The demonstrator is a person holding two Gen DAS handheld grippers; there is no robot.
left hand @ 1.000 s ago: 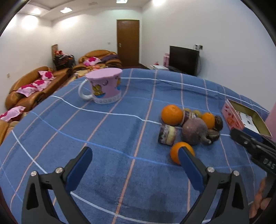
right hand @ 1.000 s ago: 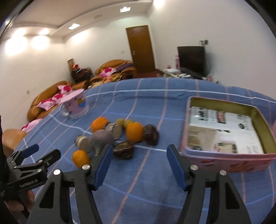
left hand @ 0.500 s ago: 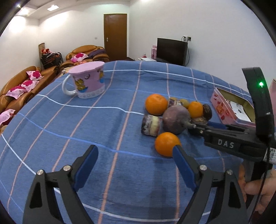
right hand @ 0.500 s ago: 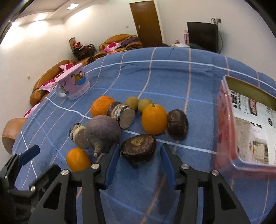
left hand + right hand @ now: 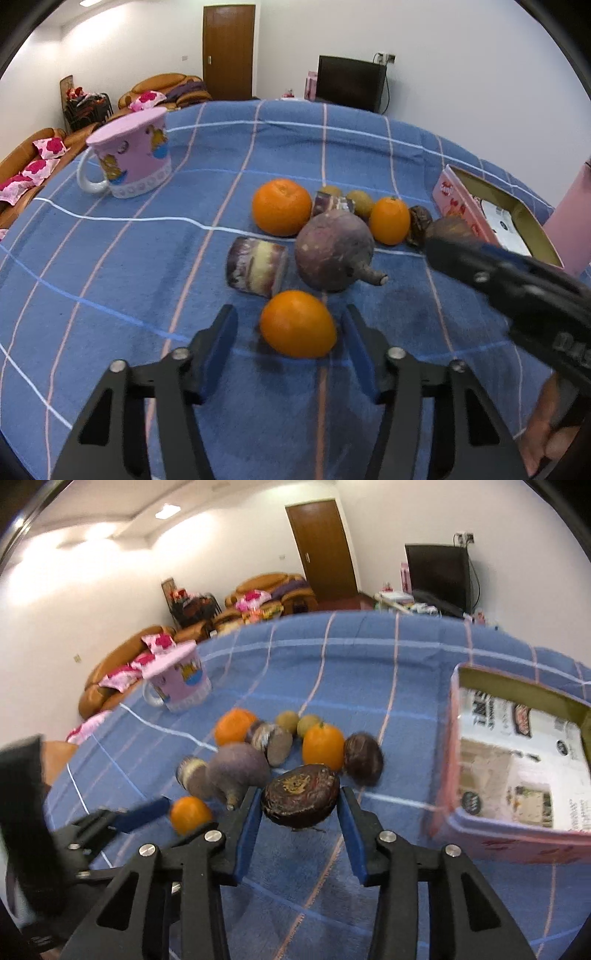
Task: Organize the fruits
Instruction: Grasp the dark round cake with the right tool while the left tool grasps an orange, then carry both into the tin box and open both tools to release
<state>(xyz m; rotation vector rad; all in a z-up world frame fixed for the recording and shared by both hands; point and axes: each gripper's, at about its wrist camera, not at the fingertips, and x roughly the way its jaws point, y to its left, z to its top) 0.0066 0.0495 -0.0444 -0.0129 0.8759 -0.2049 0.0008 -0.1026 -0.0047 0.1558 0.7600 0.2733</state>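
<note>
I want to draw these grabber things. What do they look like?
Both look alike. The left gripper and the right gripper each have two black plastic fingers with cut-out holes, round silver screws, and flat blue pads on the inner faces. The right one's black body shows white letters in the left view. No cable or sleeve shows clearly.

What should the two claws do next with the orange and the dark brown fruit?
Probably finish squeezing, then lift. The left claw is closing with the small orange between its fingers, a gap still showing on each side. The right claw is closing on the dark brown fruit, pads at its sides. The pink box nearby looks like the likely place for them.
</note>
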